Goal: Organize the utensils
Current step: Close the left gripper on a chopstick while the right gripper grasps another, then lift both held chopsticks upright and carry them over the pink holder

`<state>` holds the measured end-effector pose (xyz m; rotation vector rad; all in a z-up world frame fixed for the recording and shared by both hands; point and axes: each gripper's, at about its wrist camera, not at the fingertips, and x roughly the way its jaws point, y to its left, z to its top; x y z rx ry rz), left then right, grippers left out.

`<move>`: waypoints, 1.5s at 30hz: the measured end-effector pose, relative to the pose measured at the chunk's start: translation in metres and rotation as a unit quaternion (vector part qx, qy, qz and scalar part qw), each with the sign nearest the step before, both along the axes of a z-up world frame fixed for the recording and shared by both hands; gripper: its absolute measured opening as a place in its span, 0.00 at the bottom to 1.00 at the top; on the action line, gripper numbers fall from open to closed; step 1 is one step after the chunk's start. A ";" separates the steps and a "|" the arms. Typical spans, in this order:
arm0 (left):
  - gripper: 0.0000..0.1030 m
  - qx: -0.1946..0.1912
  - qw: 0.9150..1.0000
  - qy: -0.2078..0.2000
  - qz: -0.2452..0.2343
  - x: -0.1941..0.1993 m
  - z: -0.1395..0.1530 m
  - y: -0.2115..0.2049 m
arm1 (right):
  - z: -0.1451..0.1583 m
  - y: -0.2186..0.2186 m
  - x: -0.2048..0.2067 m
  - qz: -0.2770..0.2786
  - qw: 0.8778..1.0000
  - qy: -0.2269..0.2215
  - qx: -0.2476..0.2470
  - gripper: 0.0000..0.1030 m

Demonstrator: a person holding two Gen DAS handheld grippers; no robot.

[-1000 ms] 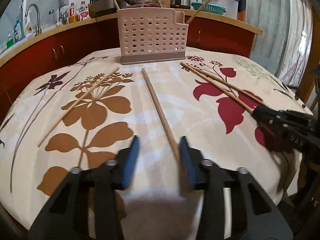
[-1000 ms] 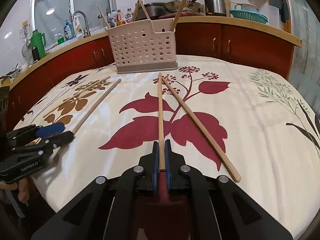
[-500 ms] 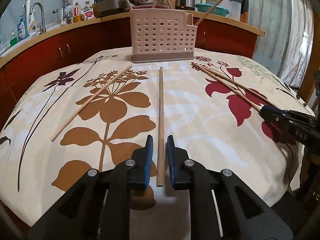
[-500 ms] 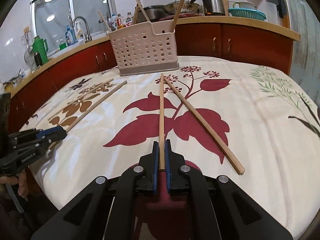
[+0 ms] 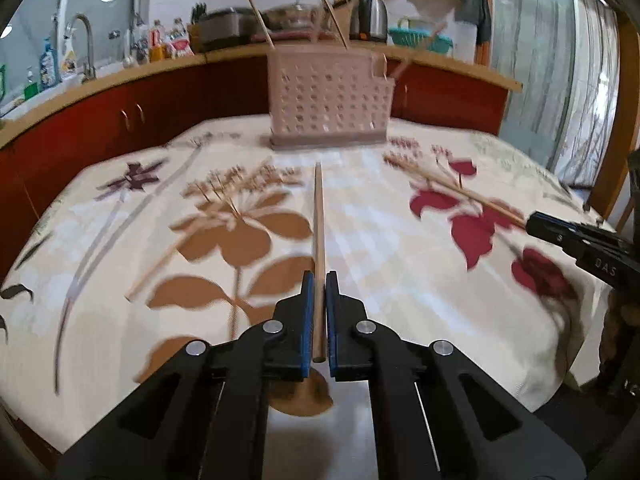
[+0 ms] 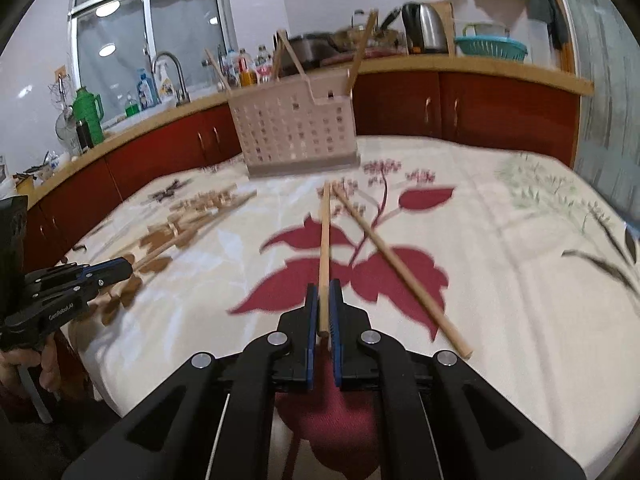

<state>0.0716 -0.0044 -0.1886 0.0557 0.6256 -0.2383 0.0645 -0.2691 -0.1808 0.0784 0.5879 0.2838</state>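
Observation:
My left gripper (image 5: 319, 278) is shut on a wooden chopstick (image 5: 319, 232) that points toward the pink perforated utensil holder (image 5: 330, 104) at the far side of the table. My right gripper (image 6: 325, 286) is shut on another chopstick (image 6: 325, 244), lifted off the cloth and aimed at the holder (image 6: 296, 132). A loose chopstick (image 6: 396, 268) lies on the cloth just right of it. Another loose chopstick (image 5: 168, 256) lies left of my left gripper. Several chopsticks stand in the holder.
The round table has a floral cloth (image 5: 400, 280). A red-cabinet counter (image 6: 480, 100) with kettle, sink and bottles curves behind it. The right gripper shows in the left wrist view (image 5: 532, 222), the left gripper in the right wrist view (image 6: 120, 268).
My left gripper has closed on the middle chopstick and lifted it. My right gripper, still shut on its chopstick, has risen and moved toward the holder.

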 end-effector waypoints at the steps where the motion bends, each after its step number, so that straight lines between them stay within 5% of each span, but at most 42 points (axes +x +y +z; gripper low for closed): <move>1: 0.06 -0.003 1.000 -0.007 0.003 -0.001 0.005 0.002 | 0.004 -0.001 -0.001 -0.001 1.000 -0.006 0.001 0.06; 20: 0.06 -0.044 0.991 -0.126 0.025 -0.011 0.095 0.029 | 0.088 0.001 -0.014 0.005 0.994 -0.109 0.010 0.06; 45: 0.06 -0.041 0.987 -0.155 0.018 0.057 0.132 0.027 | 0.135 0.021 0.062 0.022 0.986 -0.166 0.015 0.06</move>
